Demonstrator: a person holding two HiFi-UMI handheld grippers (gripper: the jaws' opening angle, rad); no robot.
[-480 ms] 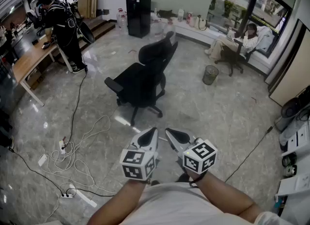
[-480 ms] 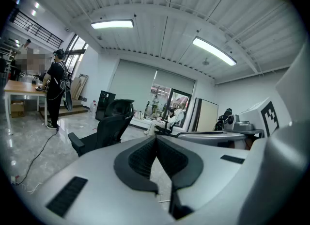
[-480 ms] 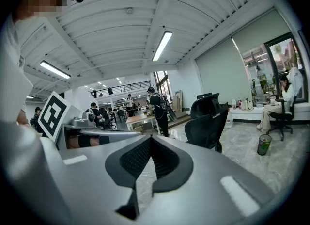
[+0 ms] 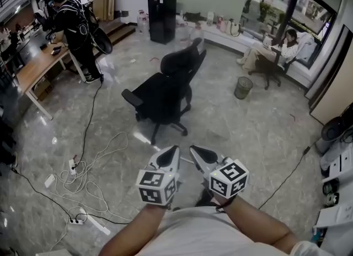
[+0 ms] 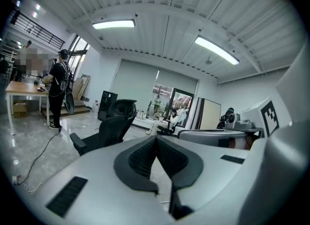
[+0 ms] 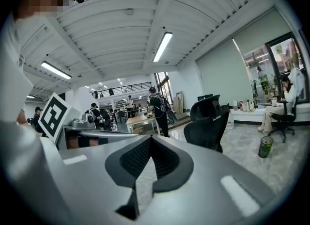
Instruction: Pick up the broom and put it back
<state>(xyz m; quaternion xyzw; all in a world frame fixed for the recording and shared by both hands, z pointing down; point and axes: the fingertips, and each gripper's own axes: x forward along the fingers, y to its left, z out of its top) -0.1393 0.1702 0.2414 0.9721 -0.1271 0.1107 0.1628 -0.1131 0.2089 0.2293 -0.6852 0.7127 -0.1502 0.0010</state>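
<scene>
Head view, looking steeply down over an office floor: we see both hand-held tools side by side low in the frame, just in front of the wearer's torso, each carrying its marker cube [image 4: 157,186]. The left gripper [image 4: 172,150] and the right gripper [image 4: 194,150] point ahead and slightly downward, their tips near each other but not touching.

Left gripper view: we find the two dark ribbed pads [image 5: 141,155] pressed together at the tip, with nothing between them.

Right gripper view: the jaws likewise meet at the tip, clenched on themselves and empty.

Ahead of both tips stands a black office chair [image 4: 164,90] on a wheeled base, well apart from the tools. To the right of the chair a wastebasket [image 4: 242,87] stands on the grey marble floor [image 4: 231,133]. To the left of the chair, loose cables [image 4: 91,158] loop across the floor toward a white power strip [image 4: 75,222].

At upper left a standing person [image 4: 74,26] in black clothing leans at a wooden desk [image 4: 33,70]. At upper right a seated person [image 4: 281,42] rests by the window. A black cabinet [image 4: 161,9] stands near the far wall.

We cannot find the broom in any of the three views, so we cannot tell where it is.
</scene>
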